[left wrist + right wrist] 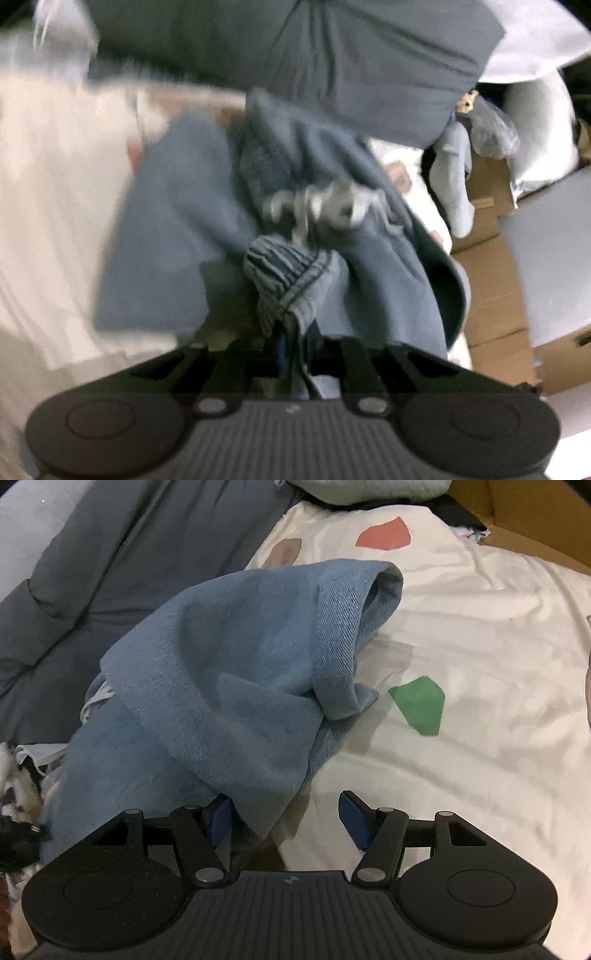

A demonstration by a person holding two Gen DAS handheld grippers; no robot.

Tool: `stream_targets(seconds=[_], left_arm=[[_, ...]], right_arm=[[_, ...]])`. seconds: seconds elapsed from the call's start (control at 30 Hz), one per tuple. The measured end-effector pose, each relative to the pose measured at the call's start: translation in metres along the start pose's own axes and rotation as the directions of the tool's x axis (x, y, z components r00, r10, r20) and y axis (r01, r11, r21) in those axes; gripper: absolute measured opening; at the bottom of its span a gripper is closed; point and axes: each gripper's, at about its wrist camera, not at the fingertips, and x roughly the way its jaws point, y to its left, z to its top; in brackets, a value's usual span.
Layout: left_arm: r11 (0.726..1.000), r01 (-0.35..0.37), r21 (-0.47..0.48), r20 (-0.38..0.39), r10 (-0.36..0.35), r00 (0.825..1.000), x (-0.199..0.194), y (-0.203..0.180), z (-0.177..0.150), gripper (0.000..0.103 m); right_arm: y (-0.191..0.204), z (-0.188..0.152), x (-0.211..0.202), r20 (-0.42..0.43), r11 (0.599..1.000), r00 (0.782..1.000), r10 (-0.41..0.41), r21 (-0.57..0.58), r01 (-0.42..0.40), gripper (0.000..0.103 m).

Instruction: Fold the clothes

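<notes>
Left gripper [295,354] is pressed together on the ribbed hem of a blue sweatshirt [332,229]; fabric runs down between the fingers. The garment hangs and bunches ahead of it, with a pale printed graphic [325,210] on the front. This view is motion-blurred, so which part of the hem is pinched is hard to say, probably a cuff or waistband.

Right gripper [288,819] is spread wide, blue pads [354,821] apart, nothing between them. The sweatshirt [236,672] lies heaped just ahead and to its left, its edge draped over the left pad. It rests on a white bedsheet [480,657] with coloured patches, green [419,705] and red [384,533] among them. A dark grey duvet [110,572] lies beside the heap. Cardboard boxes [491,295] sit off the bed edge in the left wrist view.
</notes>
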Motion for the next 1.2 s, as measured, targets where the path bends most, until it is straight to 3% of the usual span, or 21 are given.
stream_targets(seconds=[0.13,0.33,0.47,0.57,0.87,0.9,0.93,1.03,1.2], left_arm=[[0.999,-0.025,0.034,0.081,0.022,0.996,-0.025,0.0,0.031,0.008],[0.993,-0.066,0.098,0.141,0.051,0.989,-0.043,-0.009,0.058,0.008],[0.991,-0.092,0.102,0.182,0.072,0.981,-0.055,-0.008,0.071,0.007],[0.989,-0.108,0.097,0.213,0.085,0.973,-0.064,-0.01,0.084,0.007],[0.973,-0.199,0.114,0.308,0.156,0.938,-0.096,-0.009,0.122,0.007],[0.97,-0.216,0.112,0.318,0.171,0.932,-0.097,-0.006,0.126,0.007],[0.968,-0.227,0.107,0.318,0.183,0.93,-0.097,-0.003,0.128,0.007],[0.96,-0.26,0.106,0.309,0.217,0.926,-0.091,0.005,0.131,0.007],[0.957,-0.271,0.104,0.309,0.227,0.923,-0.084,0.011,0.133,0.007]], right_arm=[[0.006,-0.004,0.007,-0.003,0.999,1.0,-0.029,-0.017,0.029,0.067],[0.014,-0.009,0.018,-0.006,0.996,0.997,-0.072,-0.043,0.072,0.065],[0.015,-0.01,0.022,-0.005,0.995,0.996,-0.09,-0.051,0.09,0.051],[0.013,-0.006,0.022,-0.004,0.994,0.995,-0.097,-0.044,0.097,0.043],[0.027,-0.009,0.027,-0.012,0.996,0.997,-0.079,-0.045,0.078,0.043],[0.027,-0.01,0.027,-0.008,0.996,0.997,-0.073,-0.048,0.072,0.037],[0.025,-0.01,0.025,-0.005,0.997,0.998,-0.065,-0.047,0.065,0.021],[0.021,-0.007,0.015,0.009,0.998,0.999,-0.052,-0.037,0.052,0.005],[0.016,0.003,-0.018,0.059,0.997,0.996,-0.068,-0.024,0.07,0.002]])
